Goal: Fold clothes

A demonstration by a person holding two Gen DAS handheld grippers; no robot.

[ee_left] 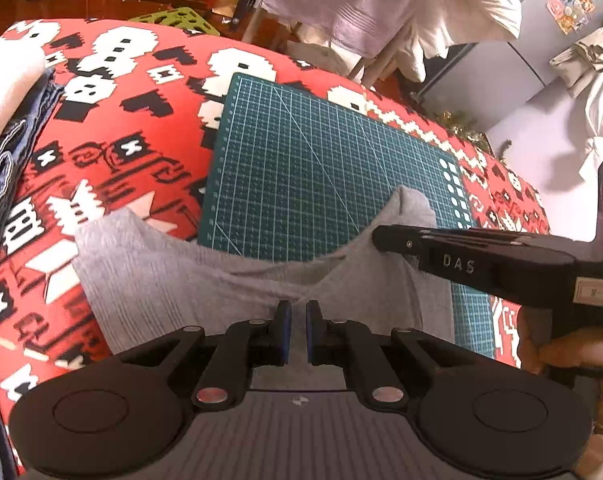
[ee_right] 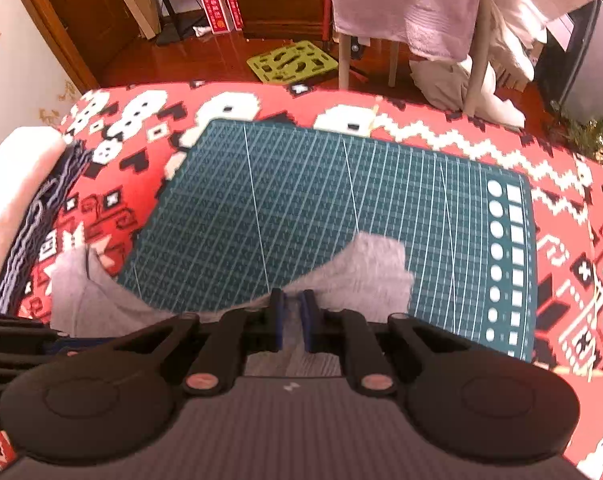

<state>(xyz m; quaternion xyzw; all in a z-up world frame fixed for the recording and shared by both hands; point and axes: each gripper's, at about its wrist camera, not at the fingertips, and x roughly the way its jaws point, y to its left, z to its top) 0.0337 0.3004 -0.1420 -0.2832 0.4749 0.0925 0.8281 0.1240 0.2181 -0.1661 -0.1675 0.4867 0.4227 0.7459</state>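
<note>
Garment: grey knit cloth (ee_left: 149, 280), lying at the near edge of the green cutting mat (ee_left: 325, 168), partly on the mat and partly on the red patterned cover (ee_left: 113, 148) beside it. Two corners rise toward the mat's centre with a sagging dip between them.
Garment, right wrist view: same grey cloth (ee_right: 365, 276), one peak on the mat, the other peak off the mat's left edge on the cover; image soft with blur.
Left gripper (ee_left: 297, 332): blue pads nearly together, a narrow slit between them; grey fabric bunched at the tips and pinched there.
Right gripper (ee_right: 291, 320): pads close, grey fabric drawn in between them, clamped on the edge of the cloth at the mat's near side.
Right gripper, left wrist view: black body (ee_left: 481, 256) marked "DAS", comes in from the mat's right side, tip pressed against the raised right corner of the cloth; a hand (ee_left: 557, 352) grips its handle.
Mat: white grid lines, a column of white circles and squares at its right edge (ee_right: 505, 256).
Stack: folded clothes, white over blue denim (ee_left: 9, 120), on the cover left of the mat.
Beyond the mat: wooden floor, a yellow-green perforated panel (ee_right: 293, 62), pale towels hung on a rack (ee_right: 405, 4).
</note>
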